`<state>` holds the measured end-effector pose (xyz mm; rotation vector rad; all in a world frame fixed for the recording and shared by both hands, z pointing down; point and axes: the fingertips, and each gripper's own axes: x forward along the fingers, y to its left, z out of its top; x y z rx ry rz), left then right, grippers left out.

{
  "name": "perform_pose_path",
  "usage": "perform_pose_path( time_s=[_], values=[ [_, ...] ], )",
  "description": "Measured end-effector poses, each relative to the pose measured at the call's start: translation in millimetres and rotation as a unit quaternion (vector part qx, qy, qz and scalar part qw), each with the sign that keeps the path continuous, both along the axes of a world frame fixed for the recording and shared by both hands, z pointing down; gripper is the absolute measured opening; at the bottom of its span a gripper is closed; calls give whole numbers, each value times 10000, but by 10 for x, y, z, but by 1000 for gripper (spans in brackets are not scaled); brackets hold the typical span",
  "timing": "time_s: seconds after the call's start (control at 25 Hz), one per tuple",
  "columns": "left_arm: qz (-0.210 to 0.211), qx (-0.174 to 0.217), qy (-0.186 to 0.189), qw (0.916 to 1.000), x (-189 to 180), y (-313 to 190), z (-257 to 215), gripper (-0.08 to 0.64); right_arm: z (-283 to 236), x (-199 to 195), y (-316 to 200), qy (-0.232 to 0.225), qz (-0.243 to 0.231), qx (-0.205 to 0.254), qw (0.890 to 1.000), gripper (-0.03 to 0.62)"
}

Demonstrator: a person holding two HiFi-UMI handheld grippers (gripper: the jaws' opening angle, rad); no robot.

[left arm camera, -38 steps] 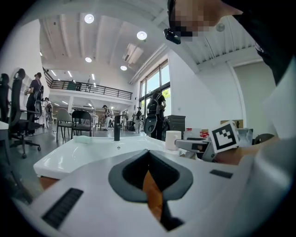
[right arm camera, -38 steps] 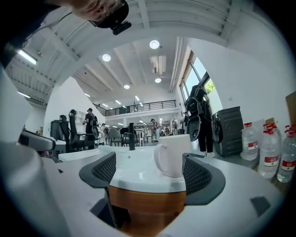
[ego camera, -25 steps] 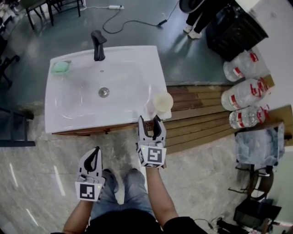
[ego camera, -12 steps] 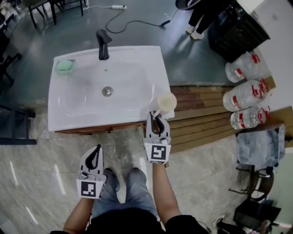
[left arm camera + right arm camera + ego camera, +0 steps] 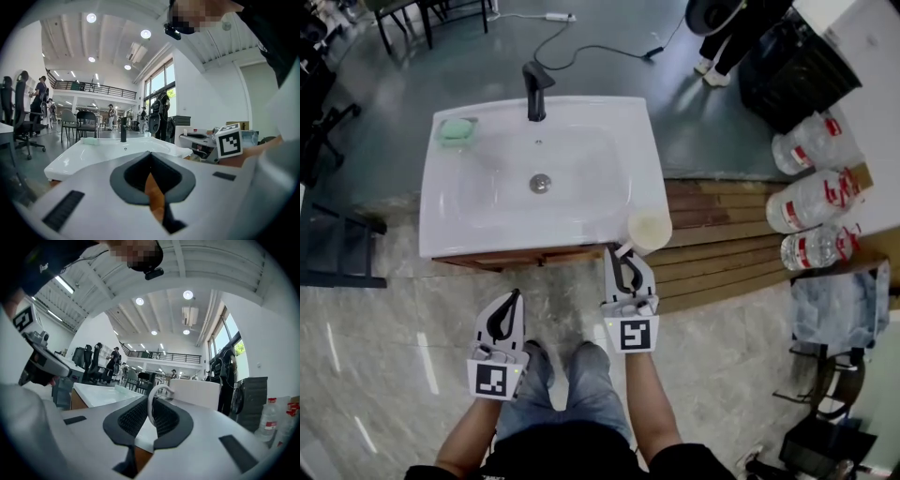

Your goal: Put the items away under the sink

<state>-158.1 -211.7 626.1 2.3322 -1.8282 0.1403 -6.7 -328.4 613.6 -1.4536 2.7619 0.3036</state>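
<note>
A cream mug hangs just off the front right corner of the white sink. My right gripper is shut on the mug's thin handle, and the mug's body shows past the jaws in the right gripper view. My left gripper is held lower and to the left, in front of the wooden cabinet under the sink. Its jaws are shut with nothing between them. The sink basin lies ahead of it.
A black tap and a green soap dish stand on the sink's far rim. Wooden planks and three large water bottles lie to the right. A person stands beyond at the top right. A dark chair frame is at the left.
My right gripper has drawn the mug off the sink's front right corner toward me. The head view has shifted, so the sink sits further right. The left gripper has kept its place.
</note>
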Motion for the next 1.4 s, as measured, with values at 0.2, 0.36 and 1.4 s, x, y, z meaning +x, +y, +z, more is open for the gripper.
perform_pose_path(
  time_s=[0.2,0.36,1.4],
  values=[
    [-134,106,24,9999,-39,69,174,6,70,-67,451,-132,-217,-49,9997,43],
    [-176,206,61,9996,-60,109,573,6,480,-137,834,-77,-402,-115,9991,43],
    [-54,123,-17,9999,-88,-294,2815,6,3901,-388,-344,578,-449,-307,9968,43]
  ],
)
